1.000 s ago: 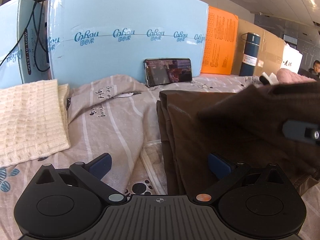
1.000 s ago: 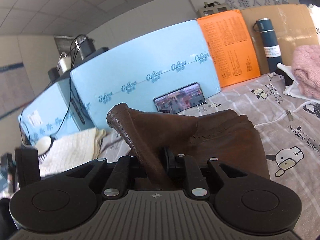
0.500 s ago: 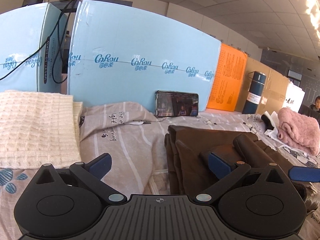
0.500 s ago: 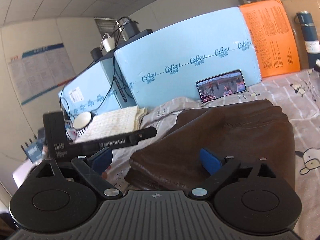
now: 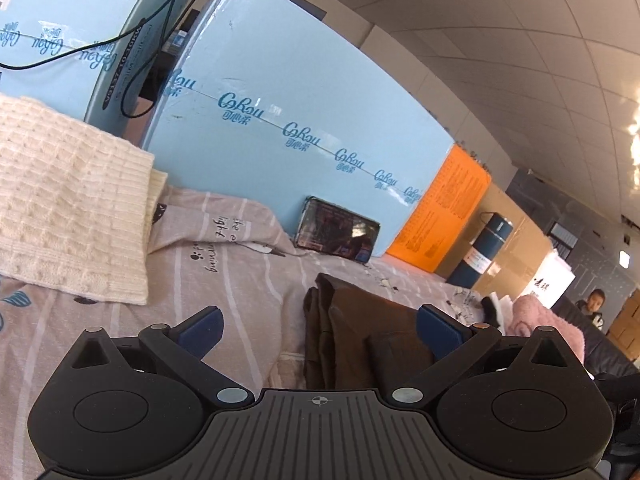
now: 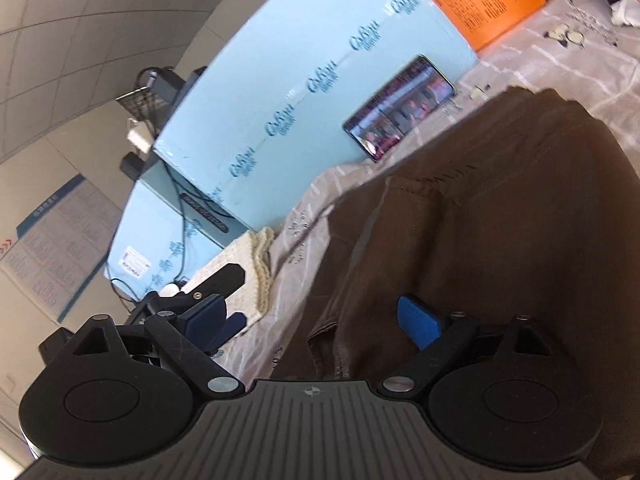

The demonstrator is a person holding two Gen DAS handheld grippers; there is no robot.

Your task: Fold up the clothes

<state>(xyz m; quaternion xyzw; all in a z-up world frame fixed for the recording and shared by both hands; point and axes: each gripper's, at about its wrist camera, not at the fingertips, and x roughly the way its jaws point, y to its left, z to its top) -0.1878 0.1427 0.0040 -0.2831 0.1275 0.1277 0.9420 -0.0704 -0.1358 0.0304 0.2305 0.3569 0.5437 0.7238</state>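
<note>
At 12 o'clock from your left gripper (image 5: pixel 318 326), jaws spread wide w/ nothing between them, the folded brown garment (image 5: pixel 360 328) lies on the patterned sheet (image 5: pixel 224 280). Your right gripper (image 6: pixel 320 320) is also spread wide, empty, hovering over the same garment; whether its pads touch the cloth, can't tell. Left view only: cream knit (image 5: pixel 68 208) at 10 o'clock, thermos (image 5: pixel 484 252) and pink fleece (image 5: pixel 548 328) at 2. Right view only: left gripper's tip at 9 o'clock. Phone (image 6: pixel 400 124) leans on the blue box (image 6: pixel 304 80).
</note>
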